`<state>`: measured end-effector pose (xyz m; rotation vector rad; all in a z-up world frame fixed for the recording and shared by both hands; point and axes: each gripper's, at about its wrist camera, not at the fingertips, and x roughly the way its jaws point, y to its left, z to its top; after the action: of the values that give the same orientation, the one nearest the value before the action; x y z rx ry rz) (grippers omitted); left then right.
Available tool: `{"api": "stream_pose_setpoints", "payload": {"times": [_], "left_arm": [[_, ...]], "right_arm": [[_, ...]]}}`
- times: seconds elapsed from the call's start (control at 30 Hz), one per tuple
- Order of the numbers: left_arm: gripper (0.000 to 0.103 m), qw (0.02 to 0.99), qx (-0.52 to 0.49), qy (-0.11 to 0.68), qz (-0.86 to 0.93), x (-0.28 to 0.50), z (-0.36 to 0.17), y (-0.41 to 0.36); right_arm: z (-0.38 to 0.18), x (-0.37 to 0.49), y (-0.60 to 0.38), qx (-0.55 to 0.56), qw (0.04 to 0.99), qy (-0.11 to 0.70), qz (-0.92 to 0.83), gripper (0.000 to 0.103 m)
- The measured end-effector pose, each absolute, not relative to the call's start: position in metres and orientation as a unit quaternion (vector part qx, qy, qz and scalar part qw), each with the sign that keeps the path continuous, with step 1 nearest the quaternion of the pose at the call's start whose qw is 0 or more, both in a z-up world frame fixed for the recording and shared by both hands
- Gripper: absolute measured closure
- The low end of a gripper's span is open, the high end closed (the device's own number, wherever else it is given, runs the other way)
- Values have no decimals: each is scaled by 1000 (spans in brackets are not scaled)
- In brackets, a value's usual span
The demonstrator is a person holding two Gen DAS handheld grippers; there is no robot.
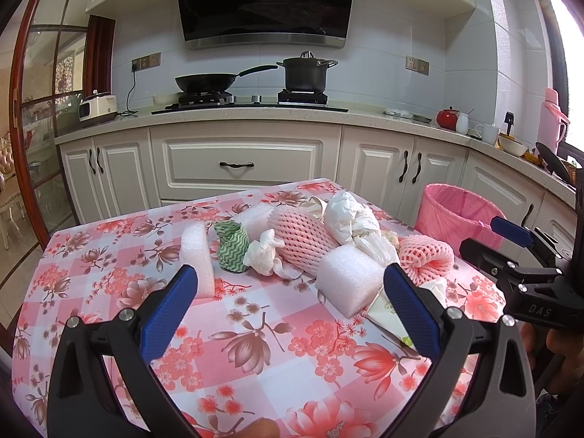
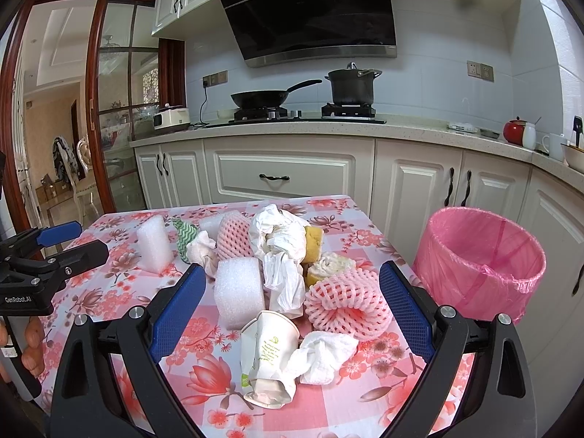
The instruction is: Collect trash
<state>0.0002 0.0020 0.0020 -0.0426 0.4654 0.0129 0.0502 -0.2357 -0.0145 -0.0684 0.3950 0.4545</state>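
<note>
Barely begun, by the look of it: pink-lined bin (image 2: 478, 259) apparently empty, standing just right of the bench (image 2: 120, 288). Crushed paper cup (image 2: 268, 357), foam blocks, fruit nets, tissues all heaped left of bin. Left gripper (image 1: 292, 314) and right gripper (image 2: 292, 314) both spread, holding nothing.

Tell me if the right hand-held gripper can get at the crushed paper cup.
Probably yes: the right hand-held gripper is open, and the crushed paper cup lies on top, directly ahead between its fingers, with nothing covering it.
</note>
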Motion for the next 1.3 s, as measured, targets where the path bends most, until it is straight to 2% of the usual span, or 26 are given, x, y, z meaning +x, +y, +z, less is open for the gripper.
{"api": "stream_pose_setpoints", "payload": {"times": [1.3], "left_arm": [[5,973,-21,229,7,0,4,3]], "right_arm": [[-14,50,-236,-33,955,195,223,13]]}}
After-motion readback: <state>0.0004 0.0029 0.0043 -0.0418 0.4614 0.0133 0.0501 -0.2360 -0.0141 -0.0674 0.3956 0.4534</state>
